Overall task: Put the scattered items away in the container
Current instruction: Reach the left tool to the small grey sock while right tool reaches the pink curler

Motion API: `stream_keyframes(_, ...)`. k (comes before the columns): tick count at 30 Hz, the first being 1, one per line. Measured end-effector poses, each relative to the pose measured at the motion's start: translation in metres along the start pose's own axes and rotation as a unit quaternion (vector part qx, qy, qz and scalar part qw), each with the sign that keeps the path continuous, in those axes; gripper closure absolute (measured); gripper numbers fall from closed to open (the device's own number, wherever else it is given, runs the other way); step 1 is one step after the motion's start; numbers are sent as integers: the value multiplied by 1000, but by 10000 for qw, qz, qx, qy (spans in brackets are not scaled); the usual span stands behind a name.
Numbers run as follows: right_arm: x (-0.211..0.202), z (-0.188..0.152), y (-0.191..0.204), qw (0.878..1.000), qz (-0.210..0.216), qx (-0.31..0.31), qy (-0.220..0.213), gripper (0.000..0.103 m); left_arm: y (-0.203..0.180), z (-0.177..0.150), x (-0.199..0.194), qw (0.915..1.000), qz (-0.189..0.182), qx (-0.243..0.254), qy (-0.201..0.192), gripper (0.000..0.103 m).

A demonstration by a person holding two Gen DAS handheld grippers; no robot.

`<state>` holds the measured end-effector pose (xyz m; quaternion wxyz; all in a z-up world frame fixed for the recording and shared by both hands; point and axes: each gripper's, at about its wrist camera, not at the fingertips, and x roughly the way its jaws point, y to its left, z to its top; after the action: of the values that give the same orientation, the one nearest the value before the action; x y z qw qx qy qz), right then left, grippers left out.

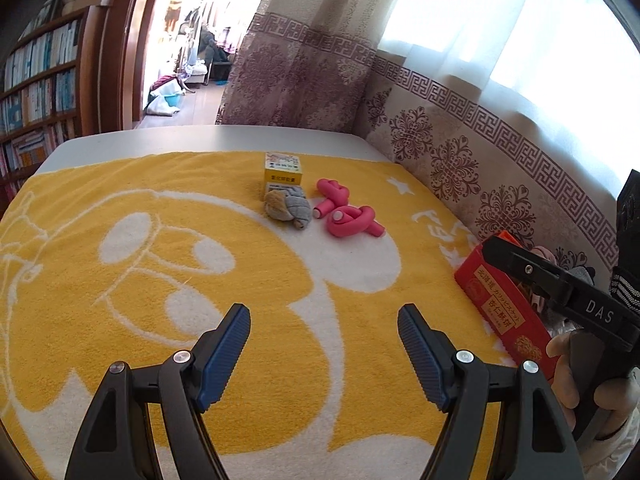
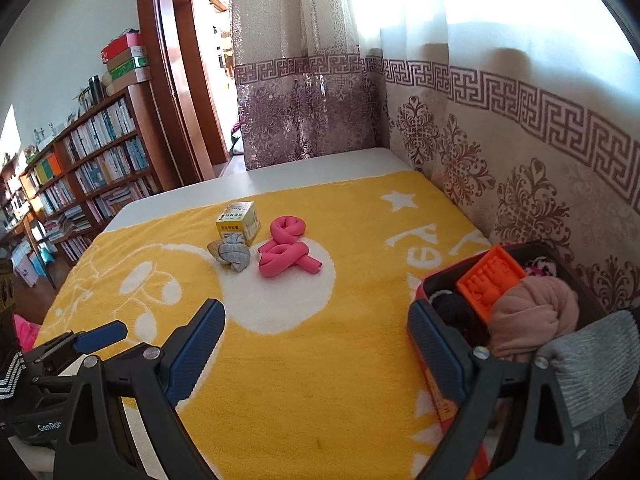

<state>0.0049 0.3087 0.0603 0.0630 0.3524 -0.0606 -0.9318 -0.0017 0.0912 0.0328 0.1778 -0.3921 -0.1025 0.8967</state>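
Observation:
Three loose items lie together far out on the yellow towel [image 1: 200, 288]: a small yellow box [image 1: 283, 168] [image 2: 238, 224], a grey and tan sock bundle [image 1: 289, 206] [image 2: 231, 254], and twisted pink foam rollers [image 1: 348, 214] [image 2: 286, 252]. The red container [image 1: 504, 304] [image 2: 444, 400] stands at the right by the curtain. It holds an orange comb-like piece [image 2: 490, 280], a pink cloth [image 2: 532, 320], a black item and a grey cloth. My left gripper [image 1: 324, 320] is open over bare towel, short of the items. My right gripper [image 2: 316, 316] is open and empty, its right finger at the container's near corner.
A patterned curtain [image 2: 500, 152] hangs along the right and far sides of the white table [image 2: 320, 164]. Bookshelves [image 2: 100, 152] and a doorway stand beyond the left edge. A black finger [image 1: 532, 270] of the right gripper reaches over the container, with a hand [image 1: 568, 372] behind it.

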Motion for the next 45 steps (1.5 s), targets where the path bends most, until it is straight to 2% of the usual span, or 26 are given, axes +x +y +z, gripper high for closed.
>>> stream_keyframes(4,14,3,-1,9996,214,167,116,8,13,0,2,9998,81,-153,41,25)
stream_keyframes(15,74,16,19,9978,176,58,643,8,26,-2,8,9990,116,-398,158,25)
stream_keyframes(26,139,34,19,9942,-121,308,1020,8,41,-3,14,9973,151,-672,260,25)
stream_keyframes(34,169,36,21,9929,-156,178,1166,8,45,-5,21,9965,180,-731,367,25)
stream_keyframes(37,179,35,19,9922,-229,107,1221,13,47,-6,23,9961,225,-761,397,25)
stream_keyframes(40,178,34,21,9927,-337,-82,1151,24,50,-7,28,9954,272,-798,458,25)
stream_keyframes(45,172,33,16,9931,-273,25,1141,25,52,-8,33,9946,357,-809,542,25)
